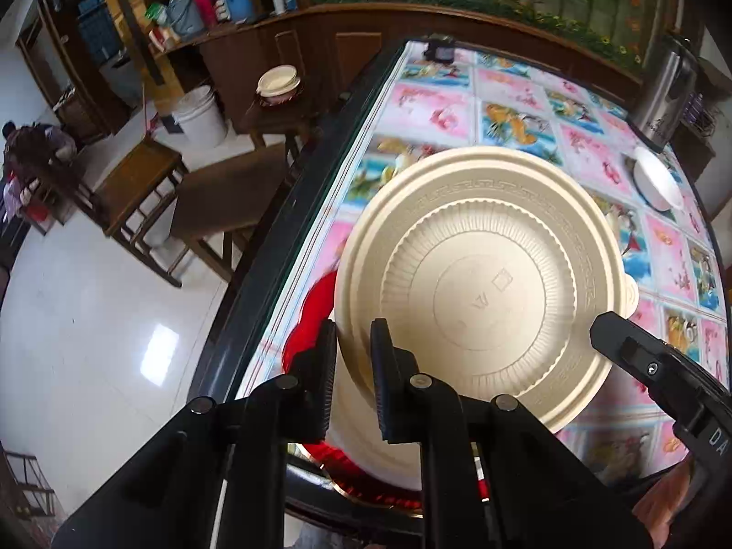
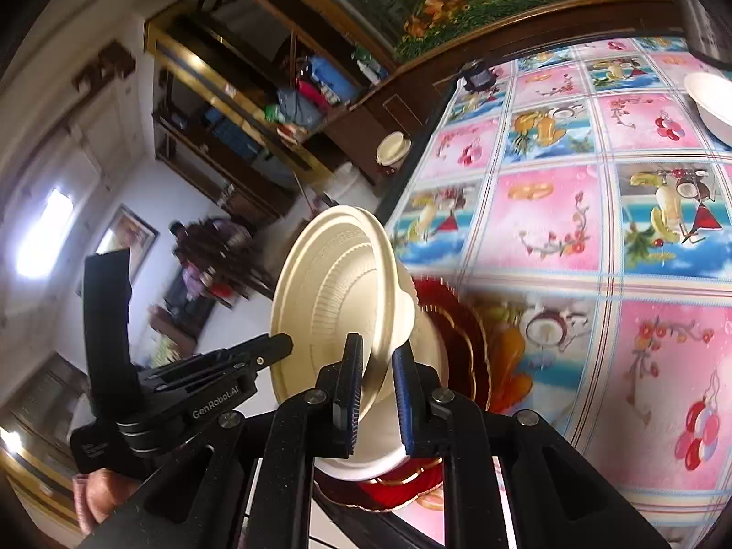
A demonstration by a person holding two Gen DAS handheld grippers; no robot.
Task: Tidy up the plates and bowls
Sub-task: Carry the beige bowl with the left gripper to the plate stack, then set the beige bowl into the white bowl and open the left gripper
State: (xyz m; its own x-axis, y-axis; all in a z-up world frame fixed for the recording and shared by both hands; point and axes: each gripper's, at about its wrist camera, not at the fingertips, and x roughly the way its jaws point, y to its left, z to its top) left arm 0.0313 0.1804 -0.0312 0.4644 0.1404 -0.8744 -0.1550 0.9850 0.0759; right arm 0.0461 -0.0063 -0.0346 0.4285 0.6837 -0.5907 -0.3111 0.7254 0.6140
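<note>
I have both tools on one piece: my left gripper and my right gripper each pinch the rim of the cream ribbed plastic bowl, which hangs tilted above the red gold-edged plates at the near edge of the fruit-print tablecloth table. My worry is twist: if the two grips pull unevenly, the thin rim could flex and slip, dropping the bowl off the table edge. The left view shows the underside and embossed base; the right view alone shows the steep tilt. Farther off sits a white bowl.
</note>
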